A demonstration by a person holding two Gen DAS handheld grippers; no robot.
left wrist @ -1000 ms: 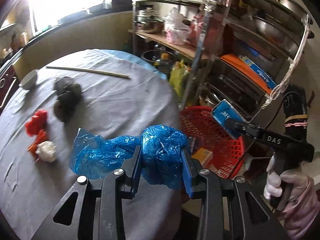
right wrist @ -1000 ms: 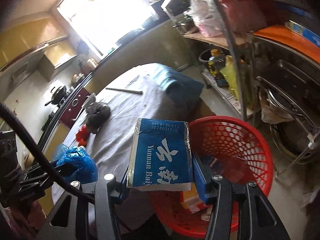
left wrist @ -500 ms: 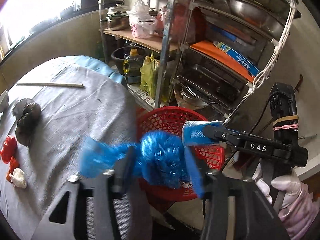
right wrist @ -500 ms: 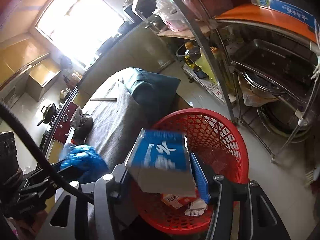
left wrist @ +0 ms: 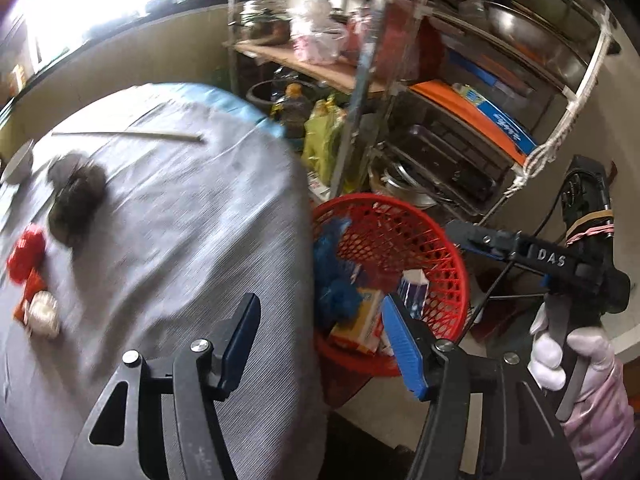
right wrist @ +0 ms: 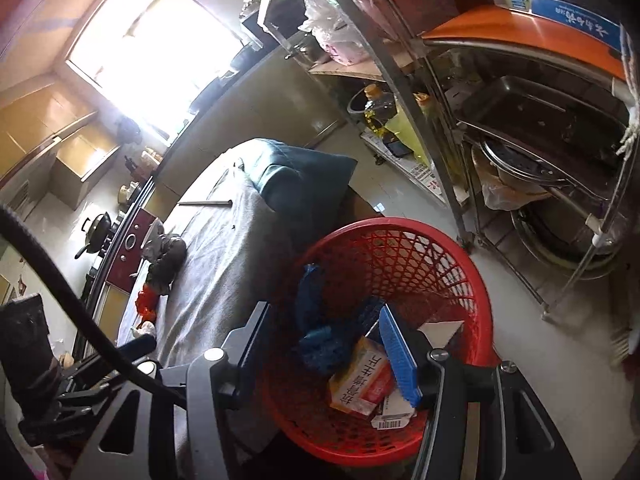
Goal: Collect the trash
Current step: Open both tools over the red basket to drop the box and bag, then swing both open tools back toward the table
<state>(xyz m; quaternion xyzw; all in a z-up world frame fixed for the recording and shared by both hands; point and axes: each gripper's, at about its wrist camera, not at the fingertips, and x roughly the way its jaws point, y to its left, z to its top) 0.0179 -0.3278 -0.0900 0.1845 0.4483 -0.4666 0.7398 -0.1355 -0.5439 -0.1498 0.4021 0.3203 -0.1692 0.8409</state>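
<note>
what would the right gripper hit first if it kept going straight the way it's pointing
Most likely the trash in the red basket: the right gripper, jaws empty, points down into it, at the blue plastic bag and the orange box. Depth is unclear.

You're looking at a red plastic lattice basket, crinkly blue plastic bag gleaming, matt grey cloth table cover, shiny metal rack, glossy cardboard box.

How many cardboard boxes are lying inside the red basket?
3: an orange box in the middle, a white barcoded box partly under it, and a blue box beside it. The blue bag may hide more.
</note>
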